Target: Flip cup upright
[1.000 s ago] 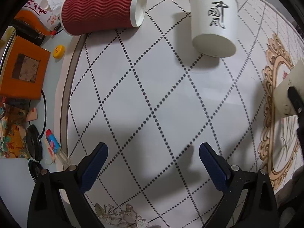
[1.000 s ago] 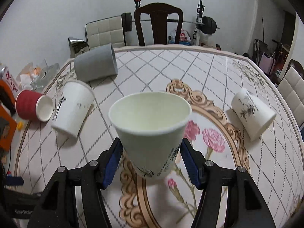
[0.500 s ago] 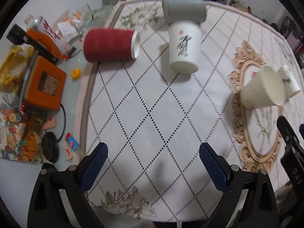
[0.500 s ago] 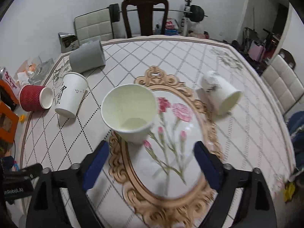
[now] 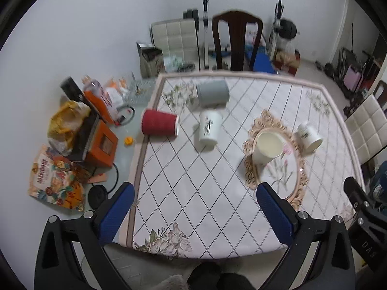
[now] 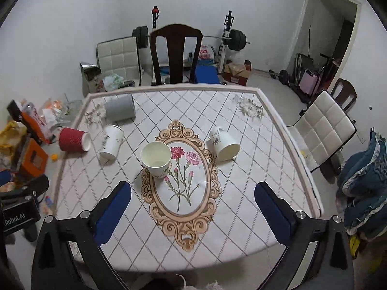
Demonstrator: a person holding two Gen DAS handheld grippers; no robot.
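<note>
A white paper cup (image 6: 156,160) stands upright, mouth up, on the left rim of the oval flower medallion; it also shows in the left wrist view (image 5: 267,147). Several other cups lie on their sides: a white floral one (image 6: 223,144) to its right, a white one with black script (image 6: 111,142), a red ribbed one (image 6: 72,139) and a grey one (image 6: 120,107) at the far left. My right gripper (image 6: 193,212) is open and empty, high above the table's near edge. My left gripper (image 5: 196,211) is open and empty, also pulled back over the near edge.
The table (image 6: 241,217) has a quilted diamond-pattern cloth. Clutter lies on its bare left strip: an orange box (image 5: 101,145), snack bags (image 5: 55,181), a yellow cap (image 5: 128,141). A dark wooden chair (image 6: 175,53) stands at the far side, a white padded chair (image 6: 324,130) at the right.
My right gripper opened, let go of the white cup on the medallion and pulled back and up. My left gripper also drew back and up, away from the red and script cups.
</note>
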